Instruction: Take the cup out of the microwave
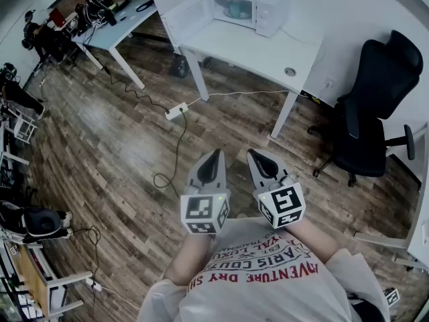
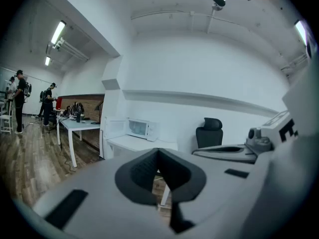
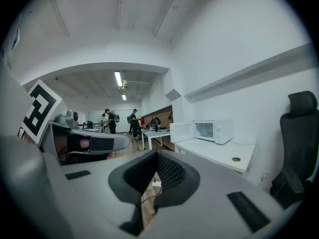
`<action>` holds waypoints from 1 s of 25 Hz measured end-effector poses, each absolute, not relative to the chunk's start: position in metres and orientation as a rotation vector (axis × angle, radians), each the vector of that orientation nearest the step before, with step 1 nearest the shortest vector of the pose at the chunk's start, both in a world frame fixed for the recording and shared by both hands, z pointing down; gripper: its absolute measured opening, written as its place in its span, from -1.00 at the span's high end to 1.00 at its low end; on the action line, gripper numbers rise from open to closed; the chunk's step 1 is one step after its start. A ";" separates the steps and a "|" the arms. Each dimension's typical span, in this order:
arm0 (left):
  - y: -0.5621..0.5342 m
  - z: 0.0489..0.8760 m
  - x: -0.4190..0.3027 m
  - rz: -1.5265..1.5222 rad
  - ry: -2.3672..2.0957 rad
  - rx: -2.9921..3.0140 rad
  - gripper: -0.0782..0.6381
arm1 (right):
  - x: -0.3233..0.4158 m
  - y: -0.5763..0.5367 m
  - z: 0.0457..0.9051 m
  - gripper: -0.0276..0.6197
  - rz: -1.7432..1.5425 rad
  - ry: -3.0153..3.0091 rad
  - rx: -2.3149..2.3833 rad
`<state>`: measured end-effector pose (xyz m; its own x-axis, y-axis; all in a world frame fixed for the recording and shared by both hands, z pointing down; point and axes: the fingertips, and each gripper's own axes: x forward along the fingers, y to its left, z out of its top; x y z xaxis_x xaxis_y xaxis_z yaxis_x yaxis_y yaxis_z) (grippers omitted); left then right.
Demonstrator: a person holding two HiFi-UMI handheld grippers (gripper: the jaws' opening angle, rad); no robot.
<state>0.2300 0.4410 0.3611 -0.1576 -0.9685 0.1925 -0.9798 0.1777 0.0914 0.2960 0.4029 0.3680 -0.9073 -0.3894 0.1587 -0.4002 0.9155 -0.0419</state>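
Observation:
A white microwave [image 1: 249, 9] stands on a white table [image 1: 268, 56] at the far side of the room, with its door [image 1: 186, 19] swung open to the left. Inside it I make out a pale teal cup [image 1: 236, 8], small and blurry. Both grippers are held close to the person's chest, far from the table and over the wooden floor. The left gripper [image 1: 216, 154] is shut with nothing in it, and so is the right gripper [image 1: 253, 154]. The microwave [image 2: 142, 128] shows small ahead in the left gripper view, and the microwave [image 3: 214, 131] appears to the right in the right gripper view.
A black office chair [image 1: 375, 113] stands right of the table. A power strip [image 1: 176, 111] and its cable lie on the floor between me and the table. A second table [image 1: 114, 25] with gear is at the back left. People [image 2: 20, 101] stand far off.

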 end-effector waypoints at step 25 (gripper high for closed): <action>0.417 0.398 0.165 0.094 -2.179 1.822 0.76 | 0.238 0.374 0.402 0.88 0.238 -2.884 0.607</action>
<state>0.1652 0.4174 0.3978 -0.1516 -0.9515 0.2676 -0.9710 0.1940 0.1395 0.2383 0.3741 0.4021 -0.8995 -0.3821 0.2119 -0.4117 0.9036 -0.1183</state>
